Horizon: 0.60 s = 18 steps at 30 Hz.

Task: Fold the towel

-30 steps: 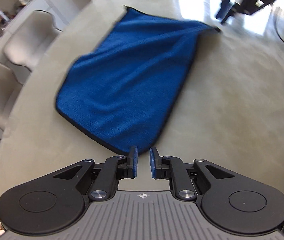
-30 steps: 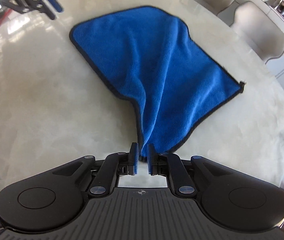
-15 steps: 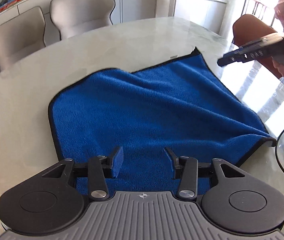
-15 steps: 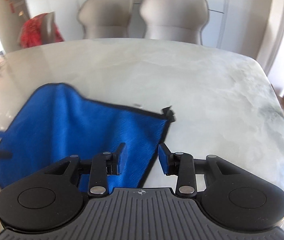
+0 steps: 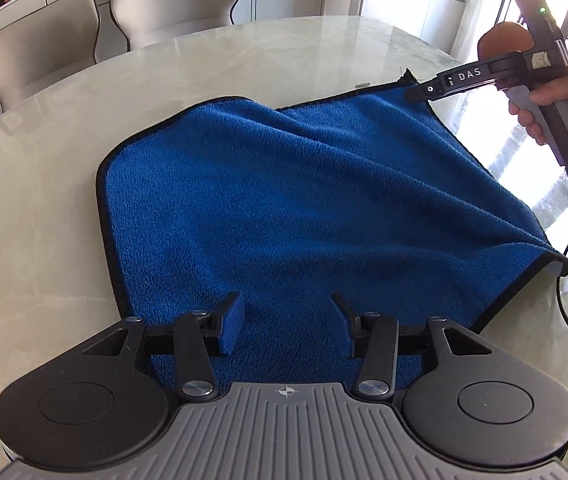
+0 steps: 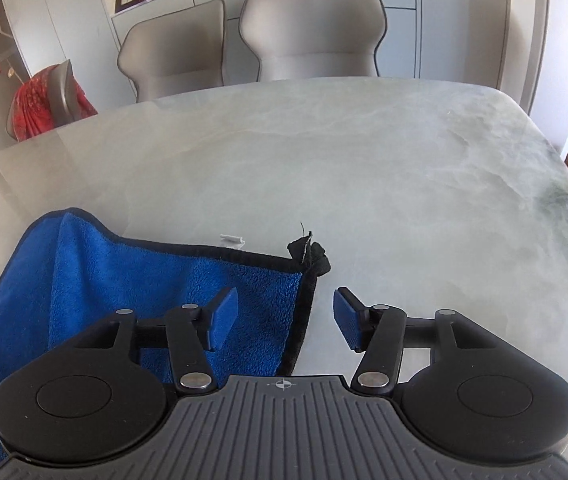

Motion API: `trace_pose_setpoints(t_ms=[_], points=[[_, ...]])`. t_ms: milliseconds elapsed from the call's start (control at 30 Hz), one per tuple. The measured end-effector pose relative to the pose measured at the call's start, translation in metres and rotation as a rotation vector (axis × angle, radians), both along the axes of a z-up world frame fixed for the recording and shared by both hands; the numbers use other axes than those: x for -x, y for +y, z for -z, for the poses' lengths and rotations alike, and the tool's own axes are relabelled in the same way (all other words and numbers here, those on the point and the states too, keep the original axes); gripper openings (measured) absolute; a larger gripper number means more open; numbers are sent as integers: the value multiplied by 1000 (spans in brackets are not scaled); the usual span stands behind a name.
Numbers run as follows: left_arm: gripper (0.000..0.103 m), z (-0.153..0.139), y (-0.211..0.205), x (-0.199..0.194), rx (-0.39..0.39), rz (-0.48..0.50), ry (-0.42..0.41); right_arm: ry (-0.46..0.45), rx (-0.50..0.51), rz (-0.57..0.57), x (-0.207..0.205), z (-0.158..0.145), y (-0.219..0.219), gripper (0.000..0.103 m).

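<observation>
Blue fleece towel [image 5: 304, 208] with black trim lies spread on the table under me, not flat: diagonal wrinkles run toward its right corner, which curls up. Far right corner has a frayed black tag [image 6: 310, 254].

Both wrist views low over towel [image 5: 308, 216]

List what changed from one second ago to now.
Both grippers let go: the left gripper and the right gripper, each shut on an edge of the blue towel a second ago, now hang over it with jaws open. The towel, then pulled narrow, lies spread wider. It stays unfolded on the marble table.
</observation>
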<state>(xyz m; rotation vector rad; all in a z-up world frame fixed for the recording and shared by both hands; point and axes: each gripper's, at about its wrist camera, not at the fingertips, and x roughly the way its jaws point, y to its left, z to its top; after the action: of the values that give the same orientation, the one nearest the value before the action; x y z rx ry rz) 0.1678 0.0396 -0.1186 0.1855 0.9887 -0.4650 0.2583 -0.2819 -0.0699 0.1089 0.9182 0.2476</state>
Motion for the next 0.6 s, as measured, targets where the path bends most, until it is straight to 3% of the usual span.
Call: trace_pose_setpoints(t_ms=[67,100,133,200,400,500,600], points=[[56,0,0,1,4,7,0,-11,-4,-21,-1,3,3,52],[58,1,0,1,7,10,0,-14,-5,-40,-2,4,5,45],[60,1,-1,2,5,15,-2,-15,0,-55,-3,4,7,28],[63,2,-3,3,-1,27,-8,-14,23,-88,-5,4,12,13],[69,6,-10,7,-17,46,-24,-104,234,-112,-18,-12,20,13],[74,7,-12,10,-20,57,-31,-102,246,-133,-29,-17,21,13],[75,8,-12,12,-22,62,-31,-78,320,-174,-36,-11,31,19]])
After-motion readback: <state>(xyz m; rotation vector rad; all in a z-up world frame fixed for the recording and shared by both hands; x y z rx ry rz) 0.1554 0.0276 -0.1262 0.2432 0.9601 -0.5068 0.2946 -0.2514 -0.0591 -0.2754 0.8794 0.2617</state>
